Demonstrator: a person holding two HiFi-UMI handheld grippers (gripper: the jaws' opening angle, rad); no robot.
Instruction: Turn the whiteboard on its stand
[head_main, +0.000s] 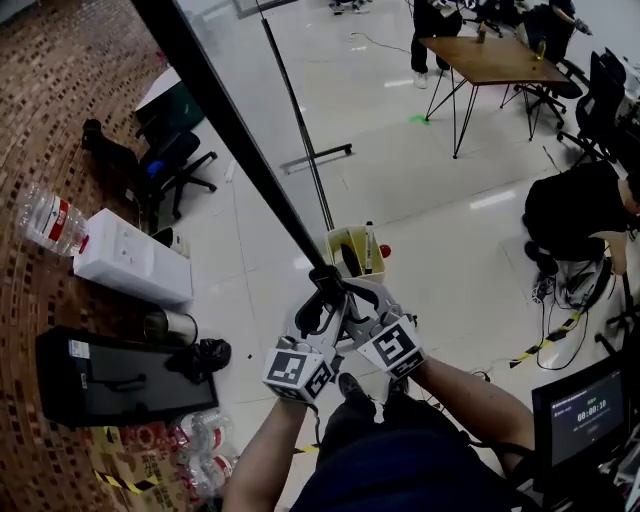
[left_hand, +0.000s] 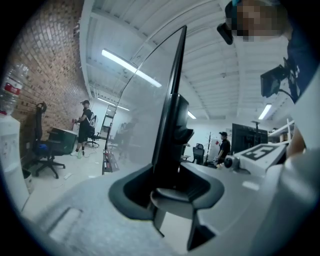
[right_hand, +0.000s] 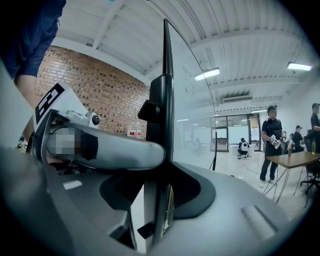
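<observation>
The whiteboard (head_main: 229, 120) shows edge-on as a long dark bar slanting from the top left down to the middle of the head view. Both grippers meet at its lower end. My left gripper (head_main: 312, 302) is shut on the board's dark frame, and my right gripper (head_main: 352, 293) is shut on the same frame just beside it. In the left gripper view (left_hand: 172, 175) the frame edge (left_hand: 171, 100) rises out of the jaws with the pale board face (left_hand: 142, 110) to its left. In the right gripper view (right_hand: 160, 187) the board face (right_hand: 195, 110) lies to the right.
The thin stand pole (head_main: 298, 130) and its foot bar (head_main: 318, 156) are behind the board, with a yellowish marker tray (head_main: 337, 242) below. To the left are a white box (head_main: 130, 258), a water bottle (head_main: 45, 215), an office chair (head_main: 165, 165) and a black case (head_main: 120, 378). A wooden table (head_main: 490, 58), a seated person (head_main: 575, 205) and a monitor (head_main: 582, 410) are on the right.
</observation>
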